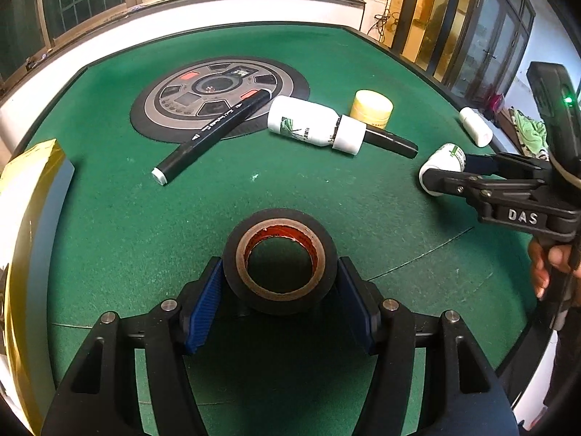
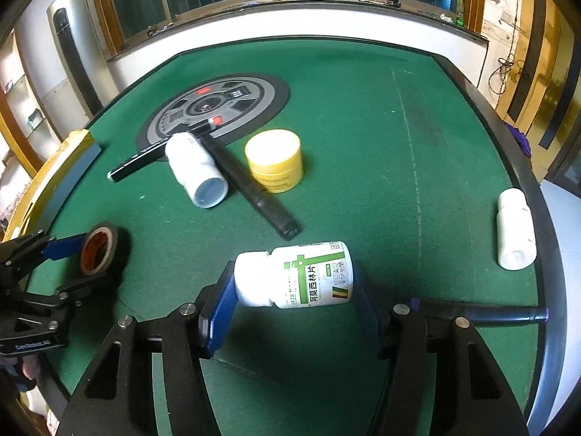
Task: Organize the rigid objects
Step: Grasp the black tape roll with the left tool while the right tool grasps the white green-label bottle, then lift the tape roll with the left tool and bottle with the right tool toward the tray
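Both tongs are gripping items for sorting.
Left tongs are clamping the tape roll near; right tongs are squeezing the pill bottle endwise, right of the cluttered tabletop.

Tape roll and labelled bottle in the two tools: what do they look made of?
Tape roll: matte black tape, likely vinyl, wound on a brown core that looks like cardboard, judging by its dull fibrous edge. Labelled bottle: smooth, slightly glossy white body and cap, probably plastic, with a printed green-and-white label, paper or film.
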The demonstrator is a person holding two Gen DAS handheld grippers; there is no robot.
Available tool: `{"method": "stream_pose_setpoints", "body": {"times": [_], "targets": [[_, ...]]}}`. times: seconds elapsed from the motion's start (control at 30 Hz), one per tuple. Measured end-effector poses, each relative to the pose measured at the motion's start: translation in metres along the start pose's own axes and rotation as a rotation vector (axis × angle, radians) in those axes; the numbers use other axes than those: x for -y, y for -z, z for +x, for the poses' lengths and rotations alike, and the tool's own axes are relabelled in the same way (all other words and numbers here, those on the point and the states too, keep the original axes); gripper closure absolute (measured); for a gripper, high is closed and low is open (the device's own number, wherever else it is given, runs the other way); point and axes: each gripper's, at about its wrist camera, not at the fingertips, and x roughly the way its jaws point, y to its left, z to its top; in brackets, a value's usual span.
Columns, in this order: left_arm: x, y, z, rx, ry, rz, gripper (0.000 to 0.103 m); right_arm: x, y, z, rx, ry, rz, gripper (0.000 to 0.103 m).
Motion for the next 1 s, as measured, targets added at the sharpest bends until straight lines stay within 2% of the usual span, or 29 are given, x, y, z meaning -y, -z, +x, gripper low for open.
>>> {"method": "stream_pose_setpoints", "body": {"times": [0.3, 1.0], "targets": [[0.001, -0.002, 0.002, 0.003, -0.019, -0.012, 0.042, -0.019, 0.001, -0.003, 0.008, -0.031, -0.032, 0.049], [-0.01, 0.002, -0.01, 0.037, 0.005, -0.077, 0.042, -0.041, 0.002, -0.016, 0.037, -0.061, -0.072, 0.049]]}}
